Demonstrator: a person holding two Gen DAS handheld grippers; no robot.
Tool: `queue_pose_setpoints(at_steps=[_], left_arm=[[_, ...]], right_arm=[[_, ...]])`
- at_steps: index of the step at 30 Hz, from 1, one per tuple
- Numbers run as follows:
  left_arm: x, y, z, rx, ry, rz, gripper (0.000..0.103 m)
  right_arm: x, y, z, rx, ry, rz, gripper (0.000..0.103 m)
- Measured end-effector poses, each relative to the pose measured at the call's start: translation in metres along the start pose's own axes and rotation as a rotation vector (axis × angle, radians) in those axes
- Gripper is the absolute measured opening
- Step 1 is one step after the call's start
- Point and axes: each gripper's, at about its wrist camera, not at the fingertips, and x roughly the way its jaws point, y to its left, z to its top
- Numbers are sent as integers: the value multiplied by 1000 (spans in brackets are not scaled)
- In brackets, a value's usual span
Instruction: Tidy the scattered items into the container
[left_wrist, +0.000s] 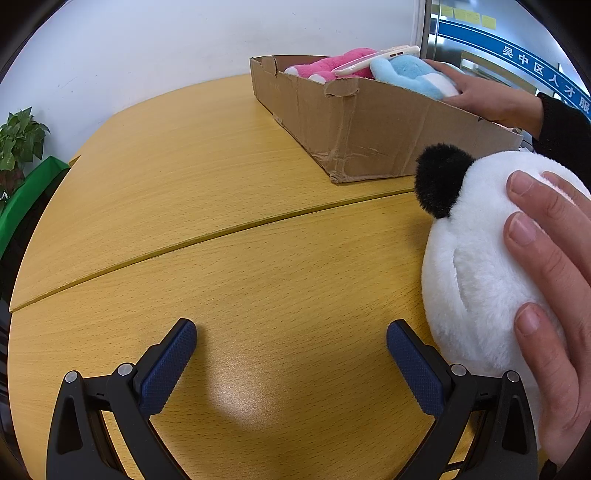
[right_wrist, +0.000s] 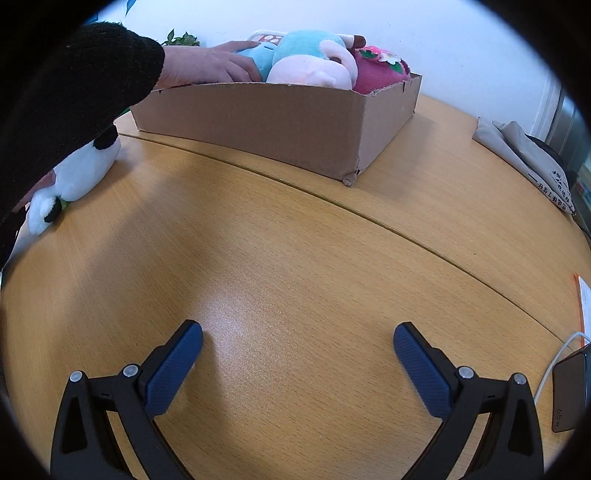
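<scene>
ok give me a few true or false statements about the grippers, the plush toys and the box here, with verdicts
1. The left gripper is shut on the white and black panda plush toy. False: its jaws are open over bare table, and a bare hand holds the panda.
2. The right gripper is open and holds nothing. True.
3. The brown cardboard box has no toys in it. False: it holds a pink plush toy and a light blue plush toy, among others.
4. Another bare hand reaches into the box. True.
5. The panda lies on the wooden table, outside the box. True.
</scene>
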Motion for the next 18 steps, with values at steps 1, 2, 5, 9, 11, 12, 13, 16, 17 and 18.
queue_pose_setpoints(at_steps=[1,2,5,9,11,12,13,16,17,18], left_arm=[[0,0,0,0,0,0,103],[0,0,0,0,0,0,103],[1,0,1,0,0,0,103],[1,0,1,0,0,0,103],[2,1,1,0,0,0,103],[2,1,1,0,0,0,103],[1,1,1,0,0,0,103],[5,2,1,0,-1,0,103],[7,4,2,0,-1,0,103],[7,4,2,0,-1,0,103]], right_arm=[[0,0,0,0,0,0,103],[0,0,0,0,0,0,103],[0,0,0,0,0,0,103],[-1,1,-1,-1,1,0,103],[-1,1,-1,-1,1,0,103],[-1,1,-1,-1,1,0,103],[-1,1,-1,-1,1,0,103],[-1,2,-1,-1,1,0,103],[-1,2,-1,0,1,0,103],[-1,2,-1,0,1,0,103]])
